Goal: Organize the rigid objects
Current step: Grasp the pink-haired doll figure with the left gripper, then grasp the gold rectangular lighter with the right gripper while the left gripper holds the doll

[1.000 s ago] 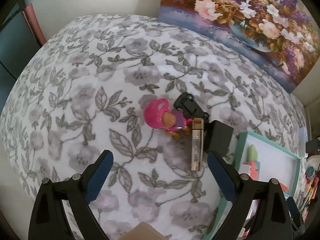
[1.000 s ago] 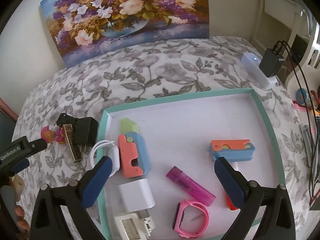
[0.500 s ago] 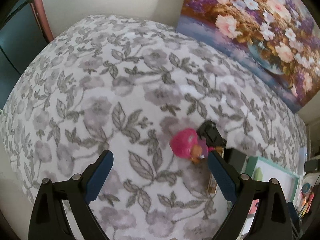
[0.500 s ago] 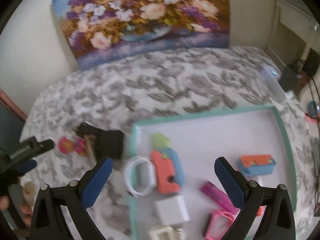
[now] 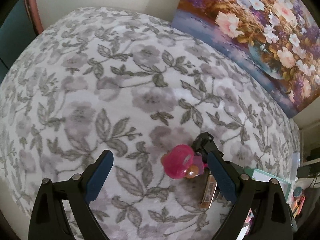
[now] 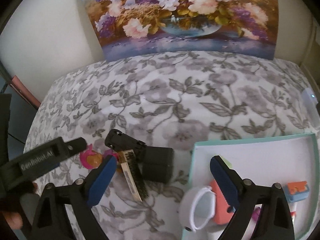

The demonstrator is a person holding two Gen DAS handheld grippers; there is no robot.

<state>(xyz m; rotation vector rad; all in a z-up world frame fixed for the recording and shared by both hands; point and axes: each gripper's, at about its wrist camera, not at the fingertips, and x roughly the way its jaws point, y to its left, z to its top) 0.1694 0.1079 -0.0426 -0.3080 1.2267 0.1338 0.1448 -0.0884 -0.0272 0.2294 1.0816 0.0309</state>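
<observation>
A pink doll toy (image 5: 180, 167) lies on the floral bedspread, next to a black clip-like part (image 5: 203, 140) and a gold-and-black comb-like bar (image 5: 209, 194). My left gripper (image 5: 160, 175) is open and empty, just above the doll. In the right wrist view the doll (image 6: 92, 158), the bar (image 6: 133, 177) and a black adapter (image 6: 158, 165) lie left of a teal tray (image 6: 260, 138). My right gripper (image 6: 162, 181) is open and empty above the adapter. The left gripper's arm (image 6: 42, 158) shows at the left.
The tray holds a white watch band (image 6: 198, 208) on its left rim, an orange-and-blue toy (image 6: 220, 210) and an orange-topped blue block (image 6: 297, 191). A flower painting (image 6: 180, 16) leans on the wall behind the bed. A white device (image 6: 309, 98) lies at the right.
Both grippers have swung left. The left one has come closer to the doll. The right one has moved from over the tray to over the adapter and the bar.
</observation>
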